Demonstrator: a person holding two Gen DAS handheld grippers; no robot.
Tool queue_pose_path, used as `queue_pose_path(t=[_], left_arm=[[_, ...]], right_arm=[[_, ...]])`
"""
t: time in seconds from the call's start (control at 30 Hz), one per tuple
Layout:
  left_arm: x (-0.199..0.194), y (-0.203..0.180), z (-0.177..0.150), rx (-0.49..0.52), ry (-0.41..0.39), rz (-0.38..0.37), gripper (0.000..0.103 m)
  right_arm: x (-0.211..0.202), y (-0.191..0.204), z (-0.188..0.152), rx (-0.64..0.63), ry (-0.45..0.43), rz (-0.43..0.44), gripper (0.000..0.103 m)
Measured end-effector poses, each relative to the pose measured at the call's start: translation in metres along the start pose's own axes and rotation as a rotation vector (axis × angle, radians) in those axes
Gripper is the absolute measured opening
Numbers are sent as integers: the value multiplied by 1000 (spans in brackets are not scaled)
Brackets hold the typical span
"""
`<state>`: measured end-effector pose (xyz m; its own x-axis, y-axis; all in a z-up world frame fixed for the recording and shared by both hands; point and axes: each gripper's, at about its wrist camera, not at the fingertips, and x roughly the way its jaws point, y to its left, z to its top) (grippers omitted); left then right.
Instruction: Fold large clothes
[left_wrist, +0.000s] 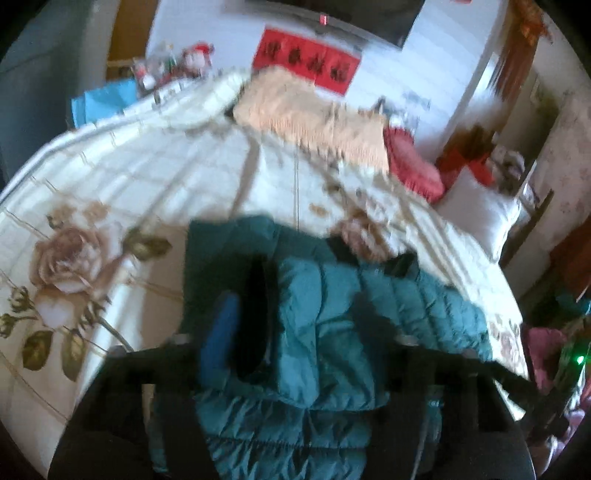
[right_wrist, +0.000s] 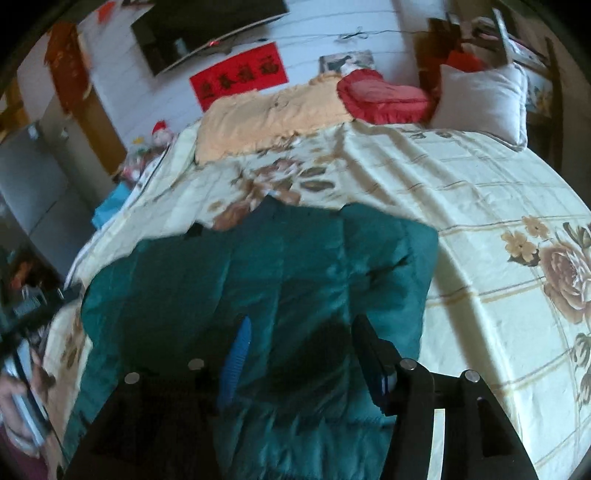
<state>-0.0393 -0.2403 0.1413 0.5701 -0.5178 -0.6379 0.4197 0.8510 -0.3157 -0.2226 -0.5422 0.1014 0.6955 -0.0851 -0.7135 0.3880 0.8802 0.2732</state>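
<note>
A teal quilted puffer jacket (right_wrist: 266, 280) lies on the floral bedspread (right_wrist: 461, 192) near the bed's front edge. In the left wrist view the jacket (left_wrist: 354, 325) is bunched up between my left gripper's (left_wrist: 291, 325) fingers. A blue pad (left_wrist: 221, 332) shows on the left; the right finger is hidden by fabric. A dark cuff or sleeve opening (left_wrist: 258, 317) sits by the pad. My right gripper (right_wrist: 303, 350) hovers open just above the jacket, with its blue pad (right_wrist: 236, 358) on the left and a black finger (right_wrist: 373, 354) on the right.
A peach blanket (right_wrist: 269, 114), a red cushion (right_wrist: 380, 96) and a white pillow (right_wrist: 480, 99) lie at the bed's far end. The wall carries a red banner (right_wrist: 240, 75) and a dark TV (right_wrist: 207, 29). Grey furniture (right_wrist: 33, 184) stands left of the bed.
</note>
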Motion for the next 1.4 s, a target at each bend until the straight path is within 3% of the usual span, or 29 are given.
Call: queue_pose_path(t=[0.07, 0.2, 0.37, 0.57, 0.7, 0.77, 0.97, 1.2, 1.4], left_arm=[[-4, -6, -3, 27, -10, -6, 69], [14, -23, -19, 89, 44, 36, 69], [52, -33, -41, 160, 91, 161, 69], [75, -21, -39, 126, 105, 181, 69], [83, -15, -34, 110, 117, 180, 69], [86, -14, -33, 110, 120, 182, 69], [94, -18, -35, 141, 120, 202, 69], [104, -21, -37, 187, 114, 212, 71], [109, -19, -38, 193, 117, 218, 72]], right_arm=[[5, 8, -5, -6, 10, 29, 54], [33, 30, -9, -27, 47, 24, 55], [67, 50, -10, -42, 64, -16, 55], [45, 49, 0, -80, 55, 43, 55], [17, 46, 9, -151, -62, -37, 55], [19, 42, 17, -170, -72, -86, 57], [60, 18, 30, -137, -23, -182, 57], [93, 2, 29, -90, 19, -215, 59], [82, 4, 34, -105, 42, -219, 61]])
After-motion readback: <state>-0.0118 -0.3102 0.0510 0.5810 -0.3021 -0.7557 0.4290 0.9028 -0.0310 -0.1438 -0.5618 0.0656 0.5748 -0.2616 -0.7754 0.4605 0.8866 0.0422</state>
